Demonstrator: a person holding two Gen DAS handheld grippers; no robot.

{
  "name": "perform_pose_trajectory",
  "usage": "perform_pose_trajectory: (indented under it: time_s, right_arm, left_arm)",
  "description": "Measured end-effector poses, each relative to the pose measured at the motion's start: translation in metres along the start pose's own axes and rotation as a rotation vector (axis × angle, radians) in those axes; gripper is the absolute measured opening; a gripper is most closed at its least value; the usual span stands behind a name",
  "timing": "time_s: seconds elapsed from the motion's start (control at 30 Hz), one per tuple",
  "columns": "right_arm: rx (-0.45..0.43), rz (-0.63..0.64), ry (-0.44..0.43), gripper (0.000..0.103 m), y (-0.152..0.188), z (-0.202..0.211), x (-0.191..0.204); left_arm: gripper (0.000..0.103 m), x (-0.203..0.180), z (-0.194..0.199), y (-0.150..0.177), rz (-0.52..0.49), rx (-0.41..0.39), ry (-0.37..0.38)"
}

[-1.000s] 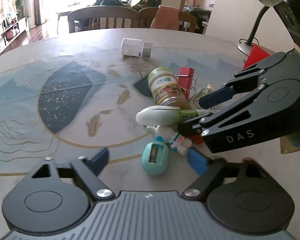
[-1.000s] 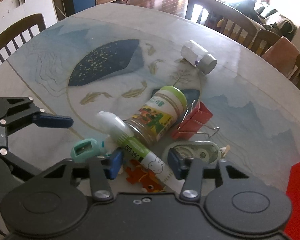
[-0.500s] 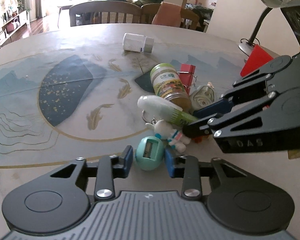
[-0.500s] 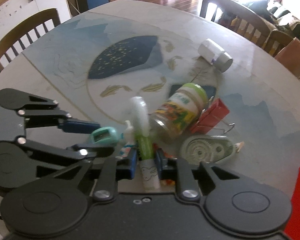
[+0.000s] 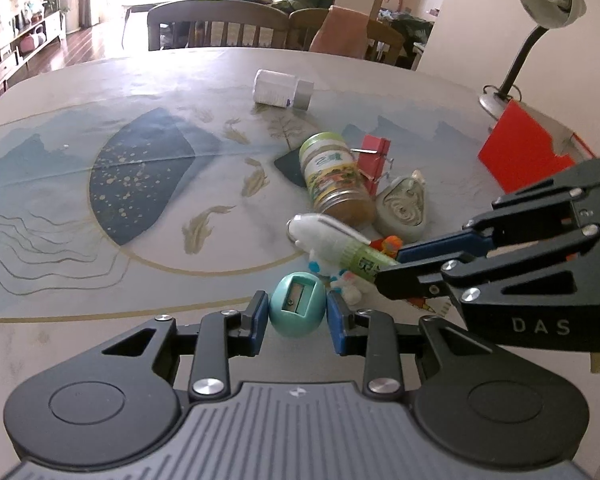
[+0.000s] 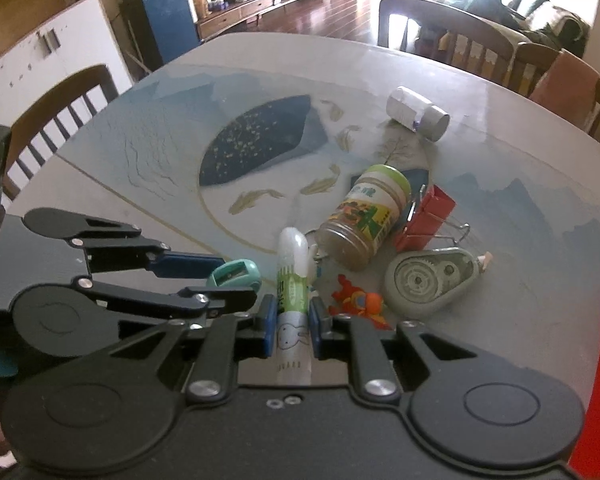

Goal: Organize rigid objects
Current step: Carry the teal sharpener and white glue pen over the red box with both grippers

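Observation:
My left gripper is shut on a teal egg-shaped pencil sharpener, which also shows in the right wrist view. My right gripper is shut on a white and green glue stick, seen from the side in the left wrist view. A lying jar with a green lid, a red binder clip, a grey correction tape, an orange toy figure and a white bottle with a silver cap lie on the table.
A small white and blue figure lies under the glue stick. A red box and a desk lamp stand at the right edge. Wooden chairs ring the round patterned table.
Both grippers closed: the left on the sharpener, the right on the glue stick. The glue stick has swung round and now lies in line with the right fingers.

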State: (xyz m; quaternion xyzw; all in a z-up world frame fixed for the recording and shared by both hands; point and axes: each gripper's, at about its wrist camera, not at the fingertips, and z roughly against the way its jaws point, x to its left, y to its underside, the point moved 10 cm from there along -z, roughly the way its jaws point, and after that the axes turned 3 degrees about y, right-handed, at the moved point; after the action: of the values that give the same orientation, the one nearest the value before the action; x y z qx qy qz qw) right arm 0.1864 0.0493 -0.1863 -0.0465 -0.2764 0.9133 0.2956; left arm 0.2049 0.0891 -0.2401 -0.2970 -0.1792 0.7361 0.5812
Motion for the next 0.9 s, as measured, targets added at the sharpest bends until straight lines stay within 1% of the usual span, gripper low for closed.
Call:
perform_pose_trajectory:
  time_s: [0.2, 0.37, 0.63, 0.77, 0.9]
  right_arm:
    - [-0.023, -0.078, -0.03, 0.016, 0.003, 0.02, -0.003]
    - [-0.052, -0.125, -0.041, 0.015, 0.003, 0.036, -0.01]
    - [-0.091, -0.192, -0.029, 0.015, 0.003, 0.061, -0.033]
    - [-0.133, -0.211, -0.015, 0.015, -0.001, 0.081, -0.045]
    - [-0.178, -0.243, 0.009, 0.015, -0.005, 0.102, -0.066]
  left_arm:
    - [0.031, -0.006, 0.013, -0.004, 0.032, -0.005, 0.032]
    - [0.031, -0.015, 0.021, -0.009, 0.023, -0.013, 0.041]
    - [0.031, -0.027, 0.029, -0.019, 0.022, -0.024, 0.054]
    - [0.031, -0.04, 0.034, -0.025, 0.009, -0.029, 0.069]
    - [0.031, -0.059, 0.039, -0.036, -0.018, -0.036, 0.088]
